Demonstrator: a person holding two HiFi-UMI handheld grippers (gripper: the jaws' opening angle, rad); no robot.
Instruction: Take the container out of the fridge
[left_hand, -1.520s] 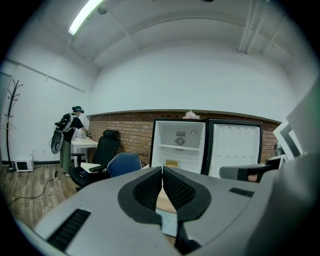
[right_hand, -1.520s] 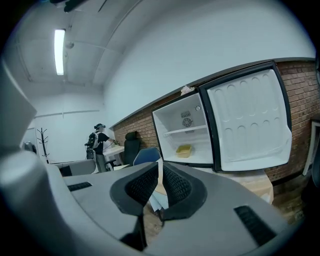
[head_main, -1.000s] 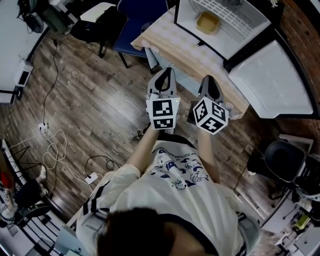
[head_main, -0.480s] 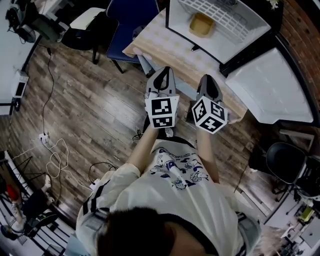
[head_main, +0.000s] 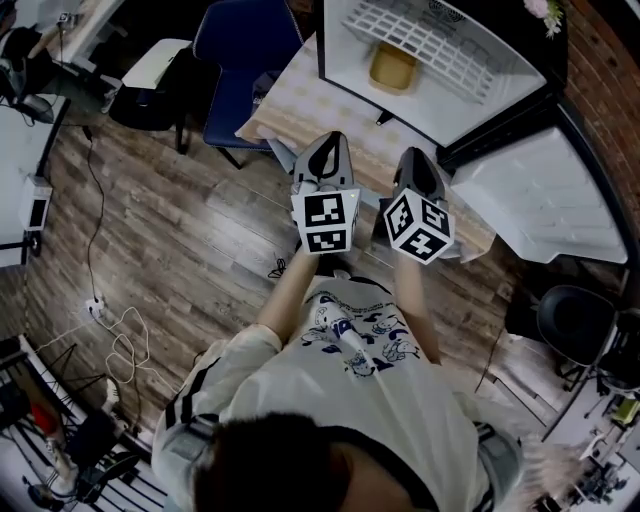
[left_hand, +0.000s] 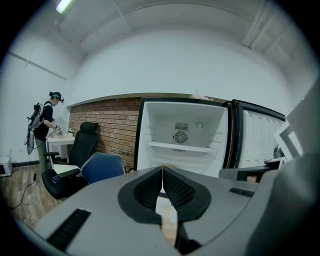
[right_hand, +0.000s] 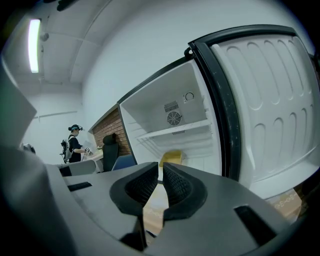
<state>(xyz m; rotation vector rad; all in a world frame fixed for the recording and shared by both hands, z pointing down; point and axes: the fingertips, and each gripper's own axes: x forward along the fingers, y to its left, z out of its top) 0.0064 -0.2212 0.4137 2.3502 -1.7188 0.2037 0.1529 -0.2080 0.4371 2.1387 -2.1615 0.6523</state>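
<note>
A yellow container (head_main: 392, 66) sits on the floor of the open white fridge (head_main: 480, 90), under its wire shelf. In the right gripper view the container (right_hand: 171, 157) shows just above my jaws, inside the fridge (right_hand: 175, 115). My left gripper (head_main: 328, 142) and right gripper (head_main: 416, 157) are held side by side over the near edge of a cloth-covered table (head_main: 300, 95), well short of the fridge. Both are shut with nothing in them. In the left gripper view the fridge (left_hand: 182, 135) stands straight ahead and my jaws hide the container.
The fridge door (head_main: 540, 190) swings open to the right, seen also as the door (right_hand: 270, 100). A blue chair (head_main: 240, 40) stands left of the table. Cables (head_main: 120, 340) lie on the wood floor. A black office chair (head_main: 575, 325) is at right. A person (left_hand: 45, 122) stands far left.
The fridge, table and blue chair have slid down and left in the head view, so the fridge is nearer. Both grippers keep the same pose, shut.
</note>
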